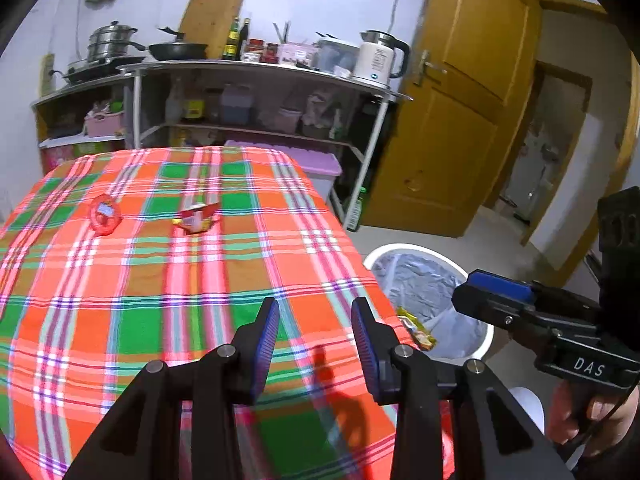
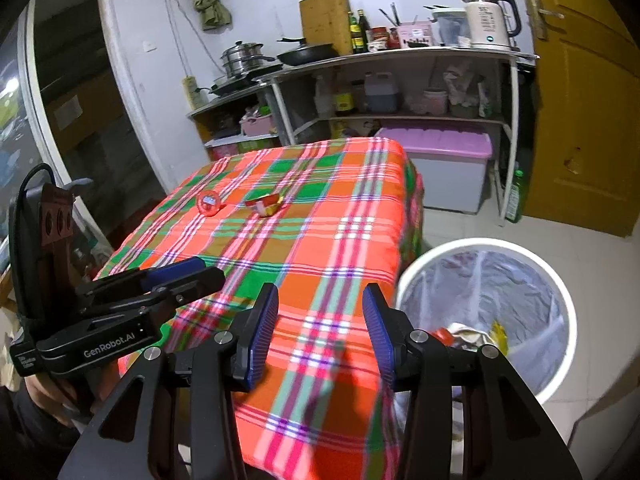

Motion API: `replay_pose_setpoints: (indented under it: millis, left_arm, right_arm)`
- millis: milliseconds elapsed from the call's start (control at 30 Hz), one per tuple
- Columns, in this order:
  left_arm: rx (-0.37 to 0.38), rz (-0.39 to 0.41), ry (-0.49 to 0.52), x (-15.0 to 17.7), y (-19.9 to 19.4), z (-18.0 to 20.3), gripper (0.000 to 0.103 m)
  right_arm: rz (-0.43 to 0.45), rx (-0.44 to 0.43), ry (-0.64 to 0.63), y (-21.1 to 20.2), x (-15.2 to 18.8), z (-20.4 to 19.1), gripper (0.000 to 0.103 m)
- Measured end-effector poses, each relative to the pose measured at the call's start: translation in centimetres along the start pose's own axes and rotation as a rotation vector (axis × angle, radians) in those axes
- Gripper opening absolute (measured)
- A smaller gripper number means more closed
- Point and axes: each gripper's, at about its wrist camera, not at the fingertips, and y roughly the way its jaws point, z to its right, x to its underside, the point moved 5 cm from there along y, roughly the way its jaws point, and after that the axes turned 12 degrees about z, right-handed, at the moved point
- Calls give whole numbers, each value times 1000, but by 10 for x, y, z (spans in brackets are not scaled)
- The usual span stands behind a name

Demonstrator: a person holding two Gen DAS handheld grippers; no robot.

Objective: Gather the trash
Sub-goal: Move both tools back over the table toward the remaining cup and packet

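A round red wrapper (image 1: 105, 214) (image 2: 209, 202) and a crumpled red and yellow wrapper (image 1: 197, 218) (image 2: 265, 204) lie on the far part of the plaid tablecloth (image 1: 168, 280) (image 2: 320, 240). A white bin (image 1: 486, 344) (image 2: 568, 320) with a clear liner stands on the floor right of the table and holds several pieces of trash (image 2: 472, 334). My left gripper (image 1: 315, 338) is open and empty above the near part of the table. My right gripper (image 2: 320, 332) is open and empty above the table's near right edge, beside the bin. Each gripper shows in the other's view, the right one (image 1: 500, 296) and the left one (image 2: 180, 276).
A metal shelf unit (image 1: 256, 68) (image 2: 400, 56) with pans, bottles and a kettle stands behind the table. A purple-lidded box (image 2: 440, 148) sits under it. A yellow door (image 1: 460, 120) is at the right, with tiled floor (image 2: 460, 224) around the bin.
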Motion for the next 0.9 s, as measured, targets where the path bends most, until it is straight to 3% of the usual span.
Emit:
replay_pose_setpoints:
  millis: [567, 667, 900]
  left_arm:
    - [-156, 52, -51, -24, -13, -92, 37]
    - [-182, 56, -57, -28, -14, -109, 37]
    - [-255, 65, -68, -40, -11, -152, 44]
  right_arm:
    - [-87, -93, -53, 78, -13, -52, 45]
    - [-104, -98, -56, 95, -14, -58, 53]
    - [-130, -91, -77, 130, -18, -65, 54]
